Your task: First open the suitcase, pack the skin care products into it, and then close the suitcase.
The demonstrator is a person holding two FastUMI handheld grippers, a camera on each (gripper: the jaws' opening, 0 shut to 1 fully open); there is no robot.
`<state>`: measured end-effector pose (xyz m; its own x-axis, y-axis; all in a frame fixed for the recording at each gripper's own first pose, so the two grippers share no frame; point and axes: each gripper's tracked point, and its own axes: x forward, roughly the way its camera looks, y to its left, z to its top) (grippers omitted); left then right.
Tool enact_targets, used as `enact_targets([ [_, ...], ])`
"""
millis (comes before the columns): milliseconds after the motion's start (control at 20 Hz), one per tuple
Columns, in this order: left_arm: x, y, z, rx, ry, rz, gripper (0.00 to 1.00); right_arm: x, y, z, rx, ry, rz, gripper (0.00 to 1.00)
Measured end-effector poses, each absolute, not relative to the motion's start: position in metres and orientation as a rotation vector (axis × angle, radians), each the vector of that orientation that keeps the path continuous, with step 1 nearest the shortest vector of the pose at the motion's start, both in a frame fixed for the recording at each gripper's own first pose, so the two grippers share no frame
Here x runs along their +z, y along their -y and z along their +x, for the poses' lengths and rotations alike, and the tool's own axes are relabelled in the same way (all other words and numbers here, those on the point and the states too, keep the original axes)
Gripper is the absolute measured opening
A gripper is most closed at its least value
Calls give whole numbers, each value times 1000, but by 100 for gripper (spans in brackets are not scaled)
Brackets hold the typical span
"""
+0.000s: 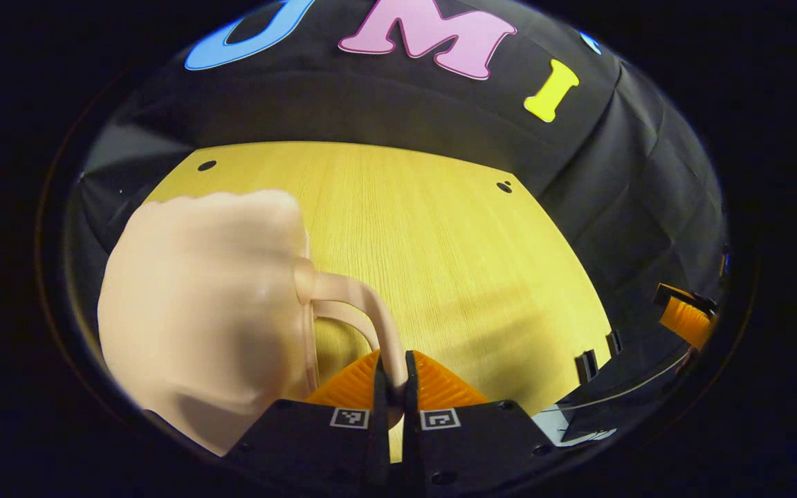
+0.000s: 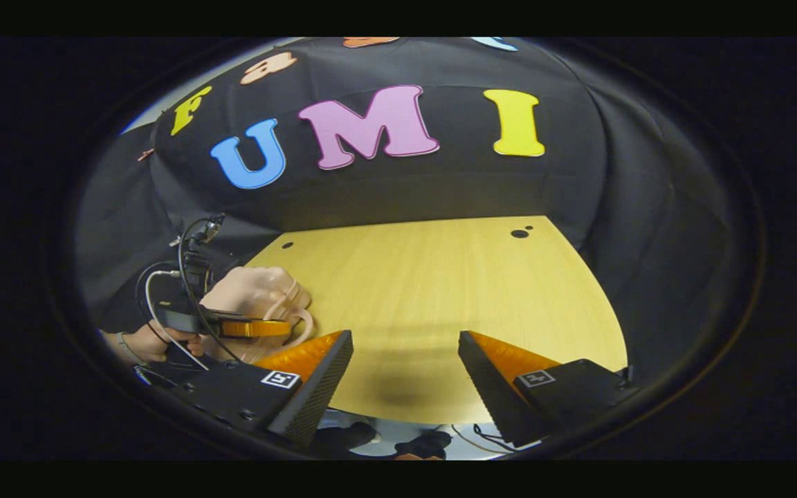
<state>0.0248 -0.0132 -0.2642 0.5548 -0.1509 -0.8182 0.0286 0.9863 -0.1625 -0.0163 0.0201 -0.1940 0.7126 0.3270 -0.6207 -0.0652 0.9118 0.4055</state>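
A small pale pink suitcase [image 1: 205, 304] stands on the left of the yellow wooden table [image 1: 454, 242], its lid closed as far as I can see. My left gripper [image 1: 396, 377] is shut on the suitcase's curved handle [image 1: 364, 304], both orange fingers pressing on it. In the right gripper view the suitcase [image 2: 253, 290] sits at the left, with the left gripper [image 2: 260, 327] on its handle and a hand [image 2: 146, 342] holding that gripper. My right gripper [image 2: 405, 353] hangs open over the table's near edge, nothing between its fingers. Its orange finger [image 1: 685, 318] peeks in at the far right.
Black cloth walls close the table [image 2: 440, 277] in at the back and on both sides. Small dark holes [image 2: 519, 233] mark the tabletop's far corners. Cables [image 2: 187, 277] run from the left gripper. The floor shows below the table's front edge.
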Motion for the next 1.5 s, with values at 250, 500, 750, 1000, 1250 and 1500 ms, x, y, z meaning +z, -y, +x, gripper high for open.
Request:
enact_targets([
  [250,-268,11,30,-94,-994,-72,27,-203,-15,-19,237,-730,335,98],
  [500,-241,11,50,-98,-874,-21,48,-194,-26,-4,268,-683,287,98],
  [750,-180,20,61,-101,-649,39,96,-150,-38,28,290,-551,261,98],
  [1000,-108,27,50,-53,-467,65,97,-107,-44,51,293,-423,229,97],
  [1250,-59,11,39,1,-352,49,96,-55,-39,65,253,-267,208,97],
  [1500,-20,-13,31,77,-261,107,96,-10,-31,73,197,-122,166,97],
])
